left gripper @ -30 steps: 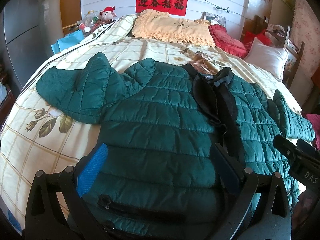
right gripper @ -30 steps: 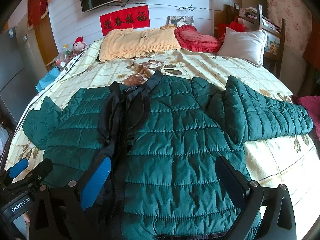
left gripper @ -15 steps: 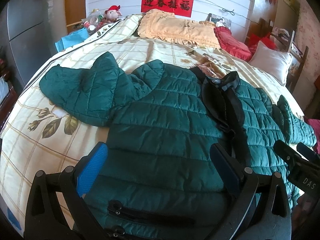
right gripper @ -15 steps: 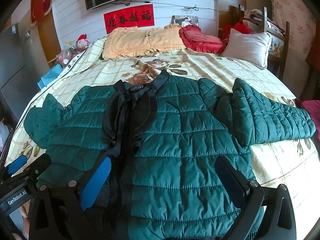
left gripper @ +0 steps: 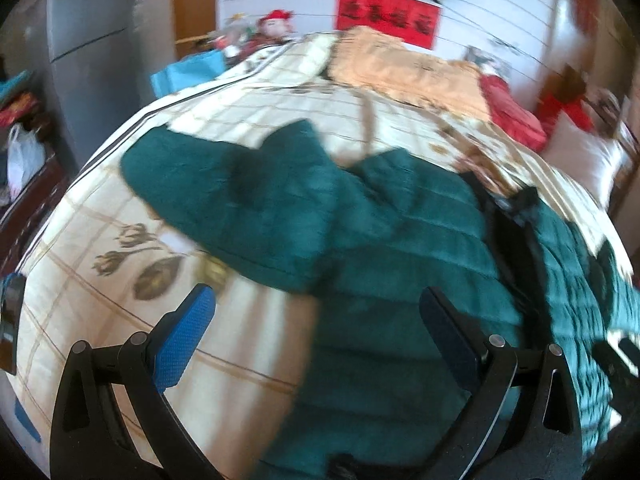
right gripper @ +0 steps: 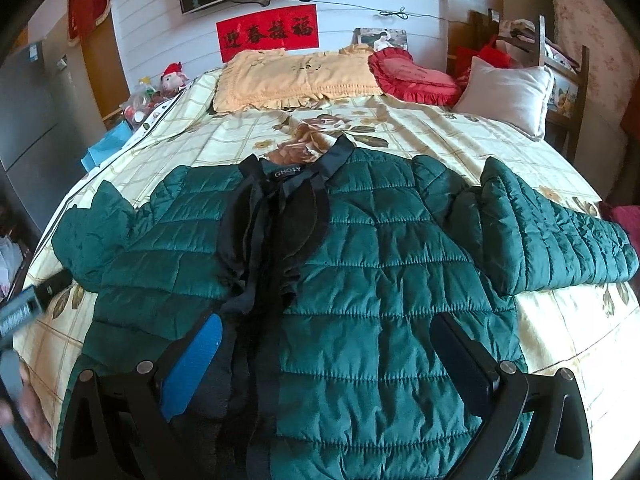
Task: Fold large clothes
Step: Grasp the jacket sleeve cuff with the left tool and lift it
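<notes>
A dark green quilted puffer jacket (right gripper: 360,280) lies flat, front side up, on the cream floral bedspread (right gripper: 460,136). The left gripper (left gripper: 316,320) has its fingers wide apart above the jacket's sleeve side; the right gripper (right gripper: 328,344) is also spread wide and empty over the hem.

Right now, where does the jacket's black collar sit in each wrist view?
Left wrist: black collar at right of centre, blurred, on the green jacket.
Right wrist: the collar is at upper centre, above the open front.
Shared landmark: red banner on the wall behind the bed, near top centre in both.
</notes>
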Demonstrator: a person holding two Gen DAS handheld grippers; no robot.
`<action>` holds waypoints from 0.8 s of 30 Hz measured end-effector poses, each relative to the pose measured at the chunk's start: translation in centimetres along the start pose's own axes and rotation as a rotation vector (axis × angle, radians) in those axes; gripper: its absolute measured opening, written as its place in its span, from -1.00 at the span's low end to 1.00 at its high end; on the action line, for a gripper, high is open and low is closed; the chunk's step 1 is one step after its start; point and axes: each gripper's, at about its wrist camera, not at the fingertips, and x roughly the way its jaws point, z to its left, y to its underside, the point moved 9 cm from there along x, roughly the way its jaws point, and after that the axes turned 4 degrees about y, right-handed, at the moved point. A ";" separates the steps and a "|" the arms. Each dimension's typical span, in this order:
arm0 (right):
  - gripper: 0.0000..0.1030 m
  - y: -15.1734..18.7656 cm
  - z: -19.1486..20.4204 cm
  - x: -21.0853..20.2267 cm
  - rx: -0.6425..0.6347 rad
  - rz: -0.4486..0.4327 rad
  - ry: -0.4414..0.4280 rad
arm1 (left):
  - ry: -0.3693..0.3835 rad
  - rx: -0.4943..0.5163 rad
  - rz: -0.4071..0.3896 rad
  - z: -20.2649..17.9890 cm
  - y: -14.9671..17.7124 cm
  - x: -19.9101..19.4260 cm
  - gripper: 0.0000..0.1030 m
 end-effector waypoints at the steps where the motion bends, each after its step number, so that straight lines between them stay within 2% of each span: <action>1: 1.00 0.0 0.1 0.1 -0.001 0.003 -0.003 | -0.021 -0.031 0.012 1.8 -0.6 0.8 0.99; 4: 1.00 0.1 0.2 0.3 -0.005 0.010 -0.006 | -0.074 -0.101 0.020 6.3 -2.2 2.6 0.99; 8: 1.00 0.2 0.3 0.6 -0.004 0.018 -0.015 | -0.172 -0.186 -0.009 12.7 -4.8 4.8 0.99; 11: 1.00 0.2 0.5 0.6 -0.011 0.017 -0.015 | -0.185 -0.267 -0.024 16.7 -6.6 6.9 0.99; 19: 1.00 -0.1 1.1 1.3 -0.067 0.018 0.020 | -0.216 -0.385 -0.009 23.0 -9.7 12.0 0.99; 24: 1.00 -0.5 1.6 1.6 -0.072 0.013 0.005 | -0.251 -0.390 0.020 25.2 -10.7 14.6 0.99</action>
